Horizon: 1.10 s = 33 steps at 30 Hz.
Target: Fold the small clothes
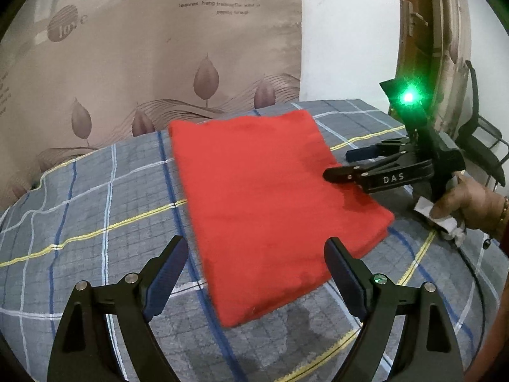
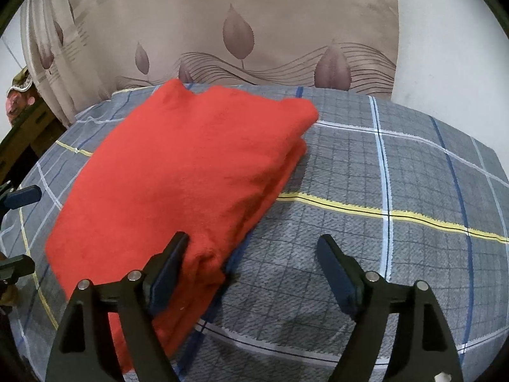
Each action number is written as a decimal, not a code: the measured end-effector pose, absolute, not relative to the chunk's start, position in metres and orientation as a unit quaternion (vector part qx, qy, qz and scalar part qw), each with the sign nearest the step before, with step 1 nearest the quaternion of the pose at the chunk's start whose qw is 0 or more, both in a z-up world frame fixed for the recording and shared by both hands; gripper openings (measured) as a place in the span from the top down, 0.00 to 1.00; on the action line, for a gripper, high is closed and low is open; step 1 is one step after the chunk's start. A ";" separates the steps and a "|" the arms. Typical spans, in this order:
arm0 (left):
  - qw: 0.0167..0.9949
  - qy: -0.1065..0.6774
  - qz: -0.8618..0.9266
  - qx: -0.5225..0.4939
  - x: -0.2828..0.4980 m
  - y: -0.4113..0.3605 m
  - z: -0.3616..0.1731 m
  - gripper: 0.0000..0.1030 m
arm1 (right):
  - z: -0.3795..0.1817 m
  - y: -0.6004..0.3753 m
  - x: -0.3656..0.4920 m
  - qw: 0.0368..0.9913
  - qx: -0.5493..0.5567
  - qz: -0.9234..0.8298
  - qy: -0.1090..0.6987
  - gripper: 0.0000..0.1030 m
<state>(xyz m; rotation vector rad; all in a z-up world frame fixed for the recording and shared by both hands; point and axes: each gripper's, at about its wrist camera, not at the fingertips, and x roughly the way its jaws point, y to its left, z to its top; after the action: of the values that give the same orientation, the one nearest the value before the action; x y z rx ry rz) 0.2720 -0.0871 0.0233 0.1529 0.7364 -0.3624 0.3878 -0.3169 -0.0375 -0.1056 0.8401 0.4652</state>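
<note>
Neatly Folded Red Cloth Sits Between Two Spread Grippers

Nearest the left wrist camera, the left gripper (image 1: 256,265) hangs with its jaws spread wide and nothing between them, its blue-padded fingers (image 1: 168,273) framing the near end of a folded red garment (image 1: 254,197). That garment lies flat in stacked layers on a grey plaid bedsheet (image 1: 95,210), crossed by yellow, blue and white lines. Farther right, the right gripper (image 1: 342,164) also stands released, one black fingertip over the cloth's right edge, a green light glowing on its body, the person's right hand (image 1: 467,205) on the handle. From the right wrist view, the left finger (image 2: 171,264) lies against the garment's folded edge. Beyond the bed hangs a beige leaf-print curtain (image 1: 159,63)
</note>
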 end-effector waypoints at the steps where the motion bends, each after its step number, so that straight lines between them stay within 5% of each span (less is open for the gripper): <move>1: 0.914 0.358 -0.174 0.077 0.273 -0.087 0.022 0.15 | -0.038 -0.317 0.388 0.886 -0.050 0.222 0.404 0.21; 5: 0.913 0.362 -0.175 0.065 0.277 -0.078 0.022 0.15 | -0.039 -0.322 0.390 0.885 -0.029 0.216 0.411 0.13; 22: 0.757 0.480 -0.390 -0.212 0.418 -0.005 -0.034 0.15 | -0.044 -0.333 0.423 0.808 0.138 0.322 0.474 0.08; 33: 0.739 0.477 -0.438 -0.187 0.454 -0.033 -0.033 0.18 | -0.049 -0.313 0.460 0.778 0.177 0.390 0.459 0.06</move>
<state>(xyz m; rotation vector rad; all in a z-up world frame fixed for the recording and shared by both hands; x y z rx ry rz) 0.4540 -0.0327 -0.0328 -0.4110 1.0478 -0.9608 0.4597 -0.3129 -0.0490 0.3829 0.9927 0.8426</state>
